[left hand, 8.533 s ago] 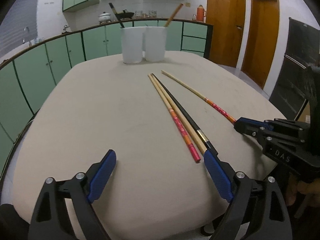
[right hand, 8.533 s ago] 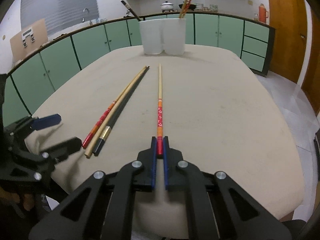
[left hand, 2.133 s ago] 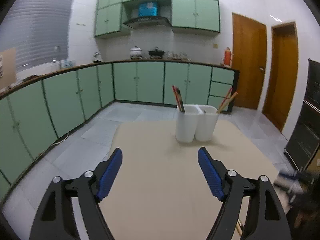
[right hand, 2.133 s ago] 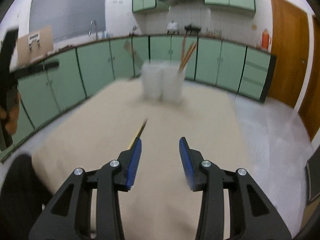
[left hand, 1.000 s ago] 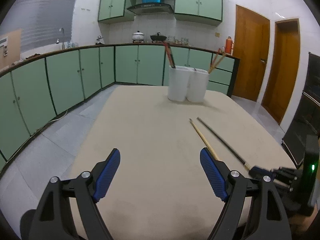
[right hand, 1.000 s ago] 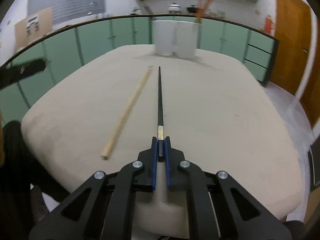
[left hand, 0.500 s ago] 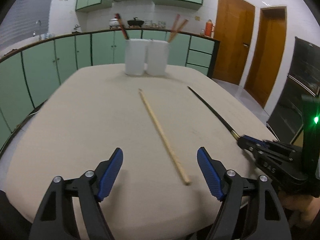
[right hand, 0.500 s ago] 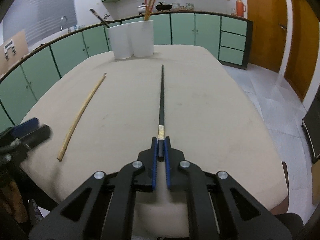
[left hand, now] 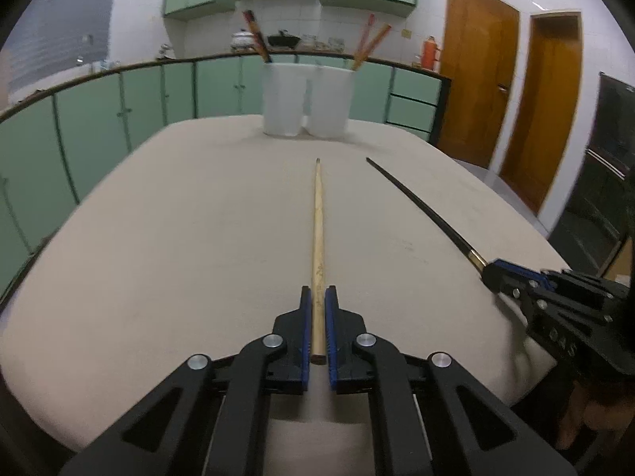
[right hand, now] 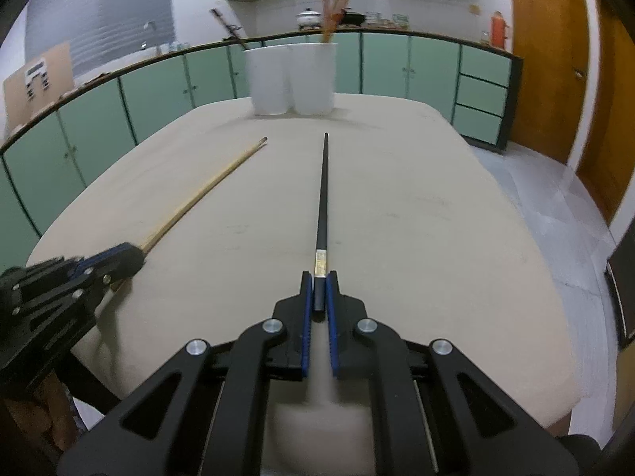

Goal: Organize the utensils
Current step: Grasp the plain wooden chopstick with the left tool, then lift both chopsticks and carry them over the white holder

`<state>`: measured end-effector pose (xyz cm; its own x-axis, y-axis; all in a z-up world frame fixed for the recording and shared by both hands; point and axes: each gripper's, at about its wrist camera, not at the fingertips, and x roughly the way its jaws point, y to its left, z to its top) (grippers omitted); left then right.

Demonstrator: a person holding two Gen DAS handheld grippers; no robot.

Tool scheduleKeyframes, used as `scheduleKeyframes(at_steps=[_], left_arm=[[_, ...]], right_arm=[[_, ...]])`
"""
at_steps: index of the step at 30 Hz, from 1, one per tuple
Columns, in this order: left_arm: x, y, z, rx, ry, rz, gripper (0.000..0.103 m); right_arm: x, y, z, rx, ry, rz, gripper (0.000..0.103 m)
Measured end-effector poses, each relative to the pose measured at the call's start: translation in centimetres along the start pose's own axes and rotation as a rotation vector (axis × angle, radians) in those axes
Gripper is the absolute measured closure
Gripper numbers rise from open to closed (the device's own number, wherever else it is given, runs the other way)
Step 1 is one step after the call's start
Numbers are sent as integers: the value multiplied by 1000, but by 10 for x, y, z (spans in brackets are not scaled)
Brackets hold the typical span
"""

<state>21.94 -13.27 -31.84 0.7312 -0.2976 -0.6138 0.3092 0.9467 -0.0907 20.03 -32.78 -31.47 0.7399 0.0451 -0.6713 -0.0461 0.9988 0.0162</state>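
Left tongs [left hand: 316, 301] clamp the pale wooden chopstick [left hand: 317, 230] at its butt, lower centre; right tongs [right hand: 320, 283] clamp the black chopstick [right hand: 322, 198] likewise, both pointing toward the white holders [right hand: 291, 79] at upper centre of the bench [right hand: 436, 238], probably for dropping in.

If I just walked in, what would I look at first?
Two grippers at the table's near edge: the left gripper pinches a pale wooden chopstick, and the right gripper pinches a black chopstick. At the far end stand two white holders with more chopsticks sticking out.
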Motion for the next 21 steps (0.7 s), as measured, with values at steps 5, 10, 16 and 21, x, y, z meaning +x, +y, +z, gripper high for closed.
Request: scheduleKeyframes(at_steps=[5, 10, 16, 21], left_arm=[[-6, 16, 0, -39, -4, 68, 96], [-5, 14, -1, 12, 27, 58, 89], [0, 16, 5, 50, 36, 19, 95], [-3, 23, 14, 6, 75, 5, 96]], right_arm=[[-2, 13, 0, -16, 0, 4, 97], [-4, 10, -1, 28, 9, 9, 93], [0, 11, 0, 25, 9, 7, 94], [-5, 9, 4, 42, 14, 18, 97]])
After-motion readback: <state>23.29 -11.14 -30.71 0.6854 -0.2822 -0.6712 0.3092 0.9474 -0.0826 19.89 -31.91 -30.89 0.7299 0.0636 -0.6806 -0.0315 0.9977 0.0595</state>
